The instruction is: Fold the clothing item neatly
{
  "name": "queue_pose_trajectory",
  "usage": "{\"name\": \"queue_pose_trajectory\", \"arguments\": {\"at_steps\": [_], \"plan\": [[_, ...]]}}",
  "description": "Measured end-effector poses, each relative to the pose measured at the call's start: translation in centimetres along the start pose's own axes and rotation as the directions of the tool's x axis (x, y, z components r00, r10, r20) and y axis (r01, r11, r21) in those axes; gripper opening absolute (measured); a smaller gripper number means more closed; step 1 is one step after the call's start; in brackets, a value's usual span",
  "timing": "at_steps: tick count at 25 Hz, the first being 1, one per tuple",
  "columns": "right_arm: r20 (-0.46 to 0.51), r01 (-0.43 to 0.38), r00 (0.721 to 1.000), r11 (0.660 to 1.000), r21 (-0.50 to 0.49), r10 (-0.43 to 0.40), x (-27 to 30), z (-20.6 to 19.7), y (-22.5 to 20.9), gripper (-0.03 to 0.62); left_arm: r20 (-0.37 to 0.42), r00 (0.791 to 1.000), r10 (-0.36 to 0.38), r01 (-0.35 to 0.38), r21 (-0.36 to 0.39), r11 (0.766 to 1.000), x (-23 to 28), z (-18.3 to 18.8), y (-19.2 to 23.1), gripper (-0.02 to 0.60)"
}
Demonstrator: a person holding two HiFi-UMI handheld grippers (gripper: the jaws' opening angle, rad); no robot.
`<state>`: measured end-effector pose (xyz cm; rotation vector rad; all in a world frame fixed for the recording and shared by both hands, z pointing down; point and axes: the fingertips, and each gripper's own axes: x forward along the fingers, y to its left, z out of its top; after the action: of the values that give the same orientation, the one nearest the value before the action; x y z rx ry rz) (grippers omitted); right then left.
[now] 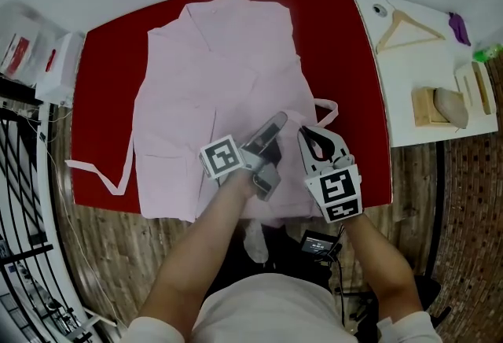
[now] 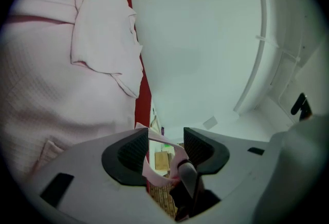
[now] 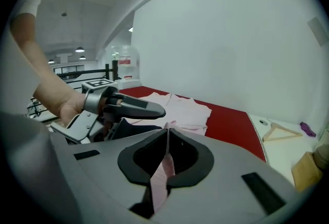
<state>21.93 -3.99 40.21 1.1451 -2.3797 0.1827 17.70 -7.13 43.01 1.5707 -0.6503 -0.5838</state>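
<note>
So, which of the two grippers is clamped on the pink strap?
The right gripper: its jaws are shut on the pink strap. The left gripper has its jaws apart; a pink strip only lies loose between them.

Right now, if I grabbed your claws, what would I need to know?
The left claw is open, with a thin pink fabric strip loose between its jaws.
The right claw is shut on such a strip too.
The pink textured garment lies spread on the red table.
Done: laying it flat.
Left: probably tucking the strips in, then every fold.
</note>
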Motion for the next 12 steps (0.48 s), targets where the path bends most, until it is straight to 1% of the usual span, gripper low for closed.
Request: {"name": "queue_pose_trajectory", "arguments": {"at_steps": [3, 6, 9, 12], "plan": [[0.012, -0.02, 1.0, 0.999, -0.038, 0.02, 0.0, 0.3, 0.7, 0.021, 0.013, 1.0, -0.024, 0.024, -0.008, 1.0, 0.1, 0.7, -0.1, 0.195], [0.022, -0.031, 0.999, 0.999, -0.042, 0.032, 0.1, 0.4, 1.0, 0.022, 0.021, 0.999, -0.033, 0.034, -0.031, 0.999, 0.0, 1.0, -0.2, 0.195], [0.03, -0.011, 0.999, 1.0, -0.023, 0.012, 0.3, 0.6, 0.6, 0.022, -0.004, 0.999, -0.035, 0.035, -0.037, 0.999, -0.3, 0.5, -0.1, 0.195], [0.033, 0.017, 0.999, 1.0, -0.014, -0.016, 0.7, 1.1, -0.2, 0.023, -0.028, 0.998, -0.05, 0.048, -0.064, 0.997, -1.0, -0.7, -0.3, 0.195]]}}
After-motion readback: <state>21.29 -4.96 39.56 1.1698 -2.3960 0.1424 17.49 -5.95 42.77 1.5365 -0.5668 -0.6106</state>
